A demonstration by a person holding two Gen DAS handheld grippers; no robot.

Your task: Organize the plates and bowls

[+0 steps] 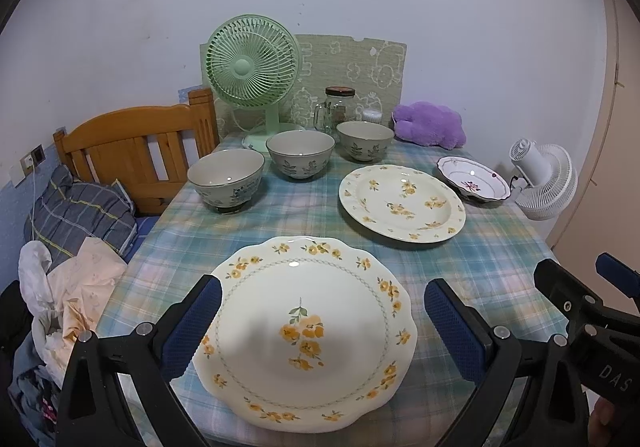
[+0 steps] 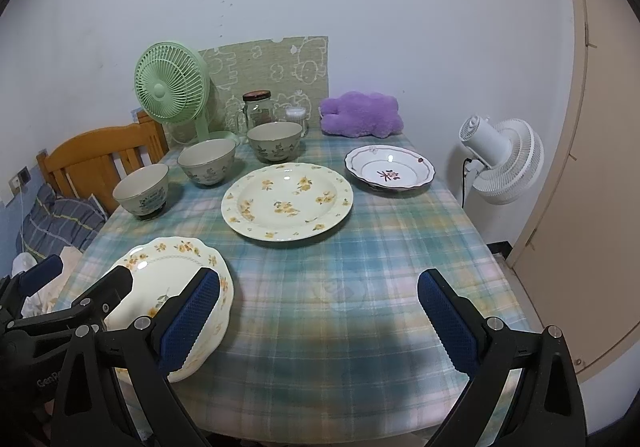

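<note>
A scalloped yellow-flower plate [image 1: 304, 331] [image 2: 172, 279] lies at the table's near edge. My left gripper [image 1: 322, 321] is open above it, one finger on each side. A round yellow-flower plate [image 1: 402, 203] [image 2: 287, 200] lies mid-table. A small purple-flower plate [image 1: 473, 178] [image 2: 390, 169] sits at the right. Three grey leaf-pattern bowls [image 1: 226, 179] [image 1: 300, 154] [image 1: 365, 140] stand in a row at the back left; they also show in the right wrist view [image 2: 141, 189] [image 2: 207, 160] [image 2: 274, 140]. My right gripper [image 2: 319, 317] is open and empty over bare plaid cloth [image 2: 360, 267].
A green fan [image 1: 253, 67], a glass jar [image 1: 339, 105] and a purple plush [image 1: 430, 123] stand along the wall. A white fan [image 2: 502, 161] stands off the table's right edge. A wooden bed frame [image 1: 132, 151] and piled clothes [image 1: 72, 279] are at the left.
</note>
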